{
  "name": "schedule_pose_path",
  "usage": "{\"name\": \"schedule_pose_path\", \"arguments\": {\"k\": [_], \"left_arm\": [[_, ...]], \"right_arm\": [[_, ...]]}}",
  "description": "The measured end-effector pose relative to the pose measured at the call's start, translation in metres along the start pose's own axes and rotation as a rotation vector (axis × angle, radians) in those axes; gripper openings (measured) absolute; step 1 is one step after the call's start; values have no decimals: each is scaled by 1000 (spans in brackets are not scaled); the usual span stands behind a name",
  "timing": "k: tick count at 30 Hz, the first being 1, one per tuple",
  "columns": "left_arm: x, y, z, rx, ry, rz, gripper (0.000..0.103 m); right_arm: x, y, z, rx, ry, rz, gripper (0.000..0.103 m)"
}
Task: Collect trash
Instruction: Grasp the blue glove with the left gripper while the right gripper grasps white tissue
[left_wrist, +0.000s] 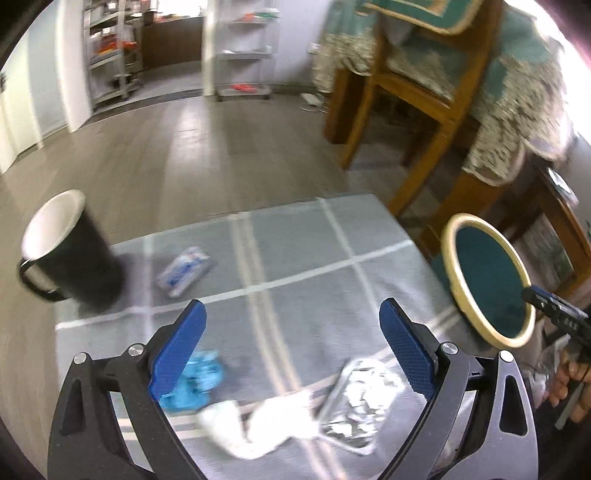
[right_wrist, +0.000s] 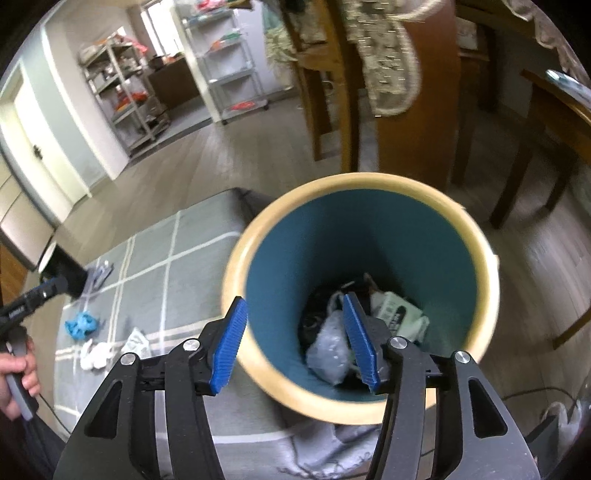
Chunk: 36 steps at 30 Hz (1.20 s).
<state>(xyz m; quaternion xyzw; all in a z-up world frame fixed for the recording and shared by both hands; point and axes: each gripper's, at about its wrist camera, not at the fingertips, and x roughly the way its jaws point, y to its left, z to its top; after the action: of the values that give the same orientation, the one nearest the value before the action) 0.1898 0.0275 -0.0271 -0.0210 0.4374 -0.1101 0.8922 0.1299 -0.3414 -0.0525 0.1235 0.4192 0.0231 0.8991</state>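
My left gripper (left_wrist: 293, 321) is open and empty above a grey checked cloth (left_wrist: 295, 258). Below it lie a blue crumpled wrapper (left_wrist: 201, 376), a white tissue (left_wrist: 258, 424) and a foil packet (left_wrist: 360, 398); a blue-and-white packet (left_wrist: 184, 271) lies farther off. My right gripper (right_wrist: 295, 325) is open and empty over the near rim of a teal bin with a cream rim (right_wrist: 461, 221). The bin holds a grey bag (right_wrist: 330, 350) and other trash. The bin also shows in the left wrist view (left_wrist: 491, 280).
A black mug (left_wrist: 70, 247) stands at the cloth's left edge. Wooden chairs (left_wrist: 406, 103) and a draped table stand behind the bin. Metal shelves (left_wrist: 110, 55) line the far wall. Grey floor lies beyond the cloth.
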Motion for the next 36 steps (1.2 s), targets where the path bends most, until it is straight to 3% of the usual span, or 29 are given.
{"name": "schedule_pose_path", "arguments": {"k": [5, 15, 19, 20, 22, 26, 28, 36], "left_arm": [[-8, 39, -4, -83, -8, 65, 93], [19, 85, -34, -133, 140, 163, 92], [30, 94, -42, -155, 190, 147, 91], [33, 95, -43, -157, 201, 139, 89], [41, 94, -46, -151, 235, 125, 67], [41, 91, -48, -136, 248, 88, 48], [38, 90, -48, -129, 244, 82, 29], [8, 105, -45, -202, 161, 60, 24]], "right_arm": [[9, 30, -4, -63, 31, 28, 57], [21, 79, -13, -151, 73, 92, 59], [27, 105, -20, -196, 101, 132, 59], [28, 113, -23, -212, 110, 145, 59], [32, 130, -28, -245, 123, 164, 59], [38, 161, -42, -320, 150, 211, 59], [41, 174, -49, -351, 163, 229, 59], [50, 219, -66, -439, 188, 307, 59]]}}
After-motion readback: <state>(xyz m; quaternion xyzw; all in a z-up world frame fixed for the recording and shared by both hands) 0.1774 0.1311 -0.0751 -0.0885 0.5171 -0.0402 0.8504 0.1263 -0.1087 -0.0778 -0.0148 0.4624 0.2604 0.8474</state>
